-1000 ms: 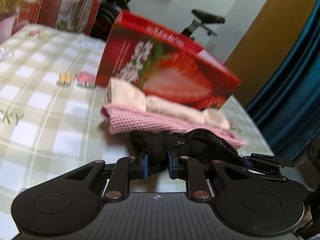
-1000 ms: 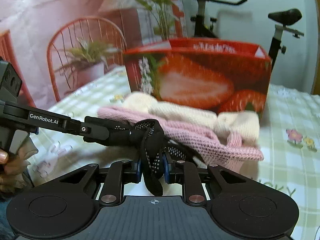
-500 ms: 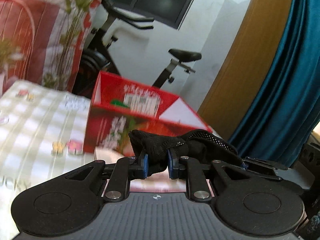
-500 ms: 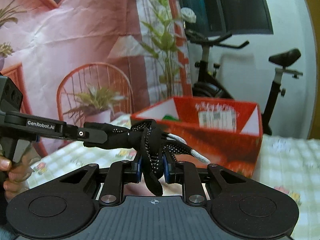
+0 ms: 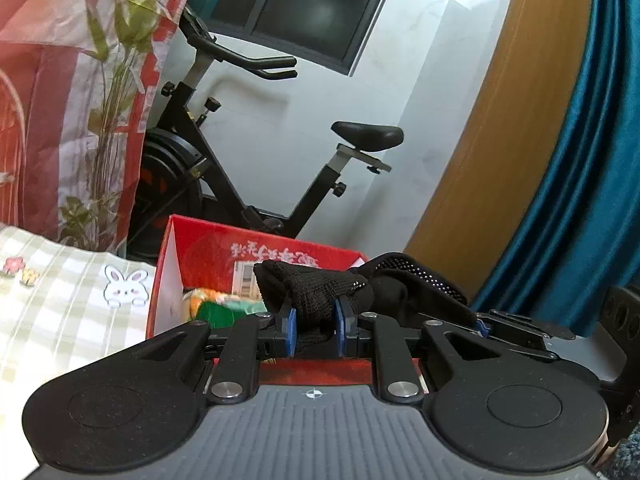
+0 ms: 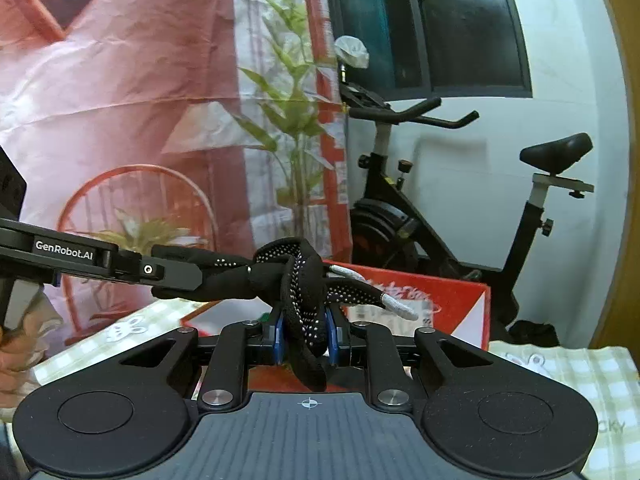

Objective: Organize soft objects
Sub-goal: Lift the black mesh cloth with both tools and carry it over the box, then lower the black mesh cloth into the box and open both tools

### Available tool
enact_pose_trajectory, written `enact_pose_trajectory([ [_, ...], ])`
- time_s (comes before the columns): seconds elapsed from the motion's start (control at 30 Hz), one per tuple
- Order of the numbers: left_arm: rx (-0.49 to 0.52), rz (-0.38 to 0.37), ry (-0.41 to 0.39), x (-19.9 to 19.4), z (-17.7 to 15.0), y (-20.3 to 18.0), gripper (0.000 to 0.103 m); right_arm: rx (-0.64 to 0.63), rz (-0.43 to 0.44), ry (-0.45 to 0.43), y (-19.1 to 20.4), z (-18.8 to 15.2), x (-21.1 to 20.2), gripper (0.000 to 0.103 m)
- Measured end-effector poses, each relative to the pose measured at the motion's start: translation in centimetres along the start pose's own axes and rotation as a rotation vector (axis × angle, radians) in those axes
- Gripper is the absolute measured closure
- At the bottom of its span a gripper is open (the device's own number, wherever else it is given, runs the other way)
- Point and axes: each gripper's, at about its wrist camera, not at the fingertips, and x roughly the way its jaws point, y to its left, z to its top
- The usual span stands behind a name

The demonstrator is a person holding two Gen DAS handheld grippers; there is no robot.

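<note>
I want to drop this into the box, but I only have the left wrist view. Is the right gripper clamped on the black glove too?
Observer: Yes, the right gripper is shut on a fold of the black glove, which stretches across to the left gripper.
Operator: Is anything hanging loose?
Observer: One end of the fold droops below the pads, and two silver tips stick out to the right, seen against the red box.

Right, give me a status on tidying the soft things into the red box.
Done: green and orange items already lie inside the open red cardboard box. In hand: left gripper and right gripper both clamp one black dotted glove, held above the box. Left: lower and release it.
</note>
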Motion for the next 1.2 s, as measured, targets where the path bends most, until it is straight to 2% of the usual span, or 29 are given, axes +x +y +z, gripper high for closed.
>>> enact_pose_trajectory([
  [0.17,-0.008,0.027,0.048,2.9,0.7,0.5,0.083,0.017,-0.028,0.04,-2.2,0.5,2.8,0.084],
  [0.4,0.0,0.05,0.129,5.3,0.1,1.6,0.083,0.049,-0.051,0.126,-3.6,-1.1,5.3,0.084],
  [0.73,-0.015,0.062,0.167,6.0,-0.4,2.8,0.081,0.077,-0.064,0.175,-4.1,-2.4,6.4,0.082],
  [0.8,-0.008,0.059,0.166,6.0,-0.4,2.7,0.079,0.076,-0.074,0.175,-4.1,-2.5,6.3,0.08],
  [0.87,0.001,0.065,0.171,6.0,-0.4,2.8,0.072,0.07,-0.09,0.173,-4.2,-2.6,6.2,0.074],
  [0.93,0.009,0.078,0.17,6.0,-0.4,2.8,0.052,0.067,-0.108,0.164,-4.3,-2.6,6.0,0.073],
  [1.0,0.018,0.09,0.158,5.7,-0.3,2.9,0.045,0.069,-0.12,0.158,-4.6,-2.7,5.7,0.072],
  [1.2,0.051,0.117,0.129,4.0,-0.1,2.8,0.045,0.072,-0.142,0.136,-4.9,-3.2,4.3,0.07],
])
